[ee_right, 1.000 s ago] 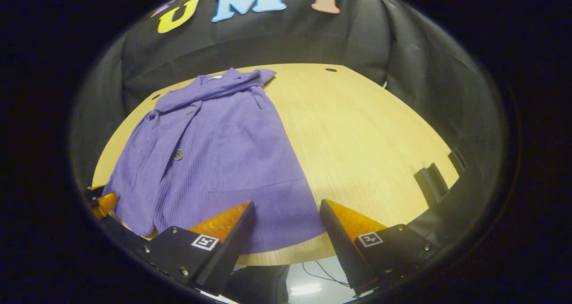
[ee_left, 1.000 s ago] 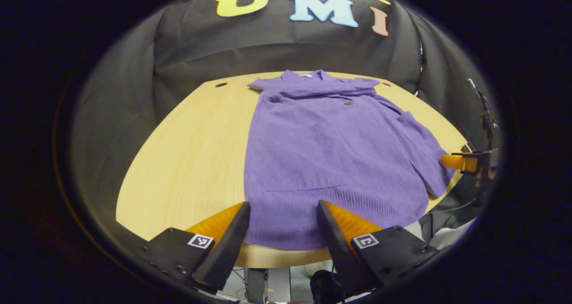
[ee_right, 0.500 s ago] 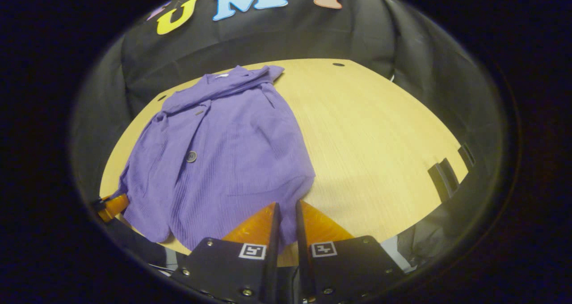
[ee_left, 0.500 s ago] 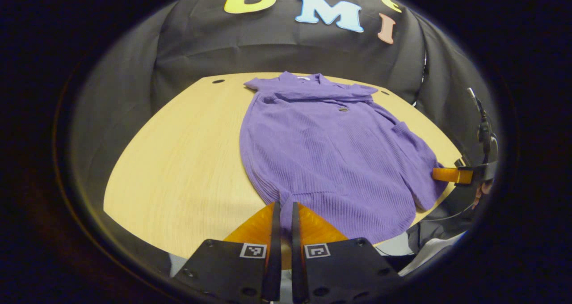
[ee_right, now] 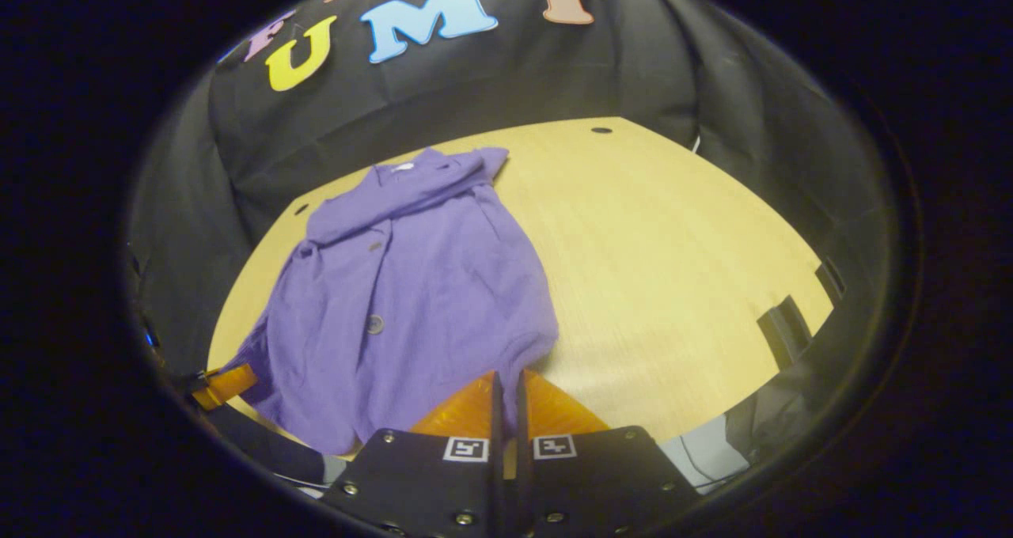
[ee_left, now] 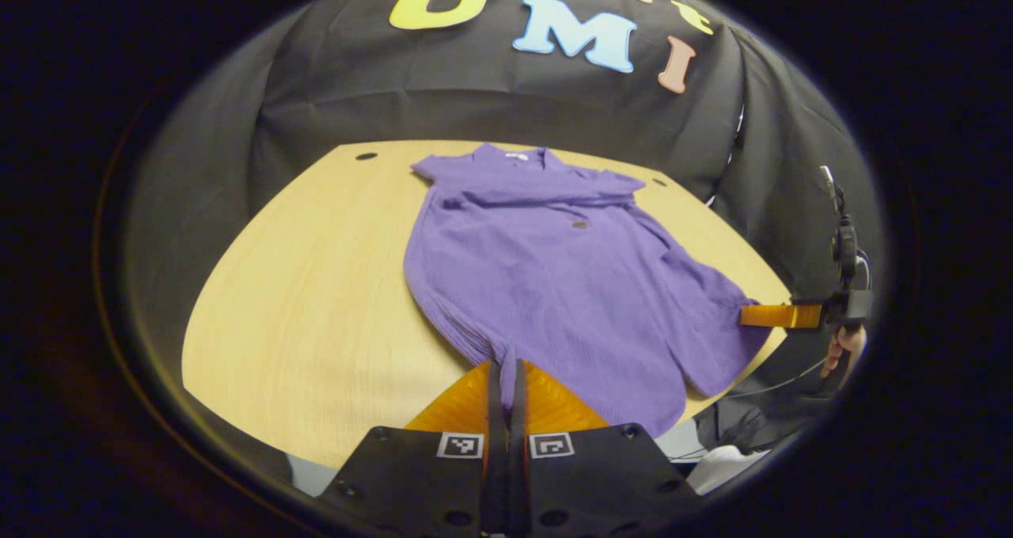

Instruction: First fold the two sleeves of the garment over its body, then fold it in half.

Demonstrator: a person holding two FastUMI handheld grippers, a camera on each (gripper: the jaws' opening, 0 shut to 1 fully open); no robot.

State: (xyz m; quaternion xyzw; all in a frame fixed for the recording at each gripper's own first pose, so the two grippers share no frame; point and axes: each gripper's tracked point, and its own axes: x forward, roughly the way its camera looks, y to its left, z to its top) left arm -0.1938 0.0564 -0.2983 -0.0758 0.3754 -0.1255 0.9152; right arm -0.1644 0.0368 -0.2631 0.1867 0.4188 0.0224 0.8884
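— Where are they with it?

— Sleeves look folded in across the chest, judging by the band of cloth near the collar, upper centre of the left gripper view. So I'd say the halving step is in hand. The purple garment [ee_left: 554, 285] lies on the wooden table [ee_left: 301, 285], collar toward the far edge, hem toward the near one.

— And the claws?

— The left gripper [ee_left: 506, 368] sits at the bottom centre of its own view, fingers pressed together on the hem corner; the cloth puckers right where the tips meet. The right gripper [ee_right: 508, 376] is the same at the bottom centre of its view, pinching the other hem corner, the fabric gathered into the tips. You can also spot the right one at the right edge of the left gripper view, touching the hem, with a hand [ee_left: 839, 352] just below it.

— What does the next move need?

— My guess: both corners lifted together and carried toward the collar, kept level so the hem lands square on the shoulders. It looks a soft ribbed knit, so it may sag between the two grips.

— The room?

— Pale wood tabletop with a small dark hole [ee_right: 601, 130] near the far edge. Black cloth wall [ee_right: 649, 71] drapes behind and round the sides.
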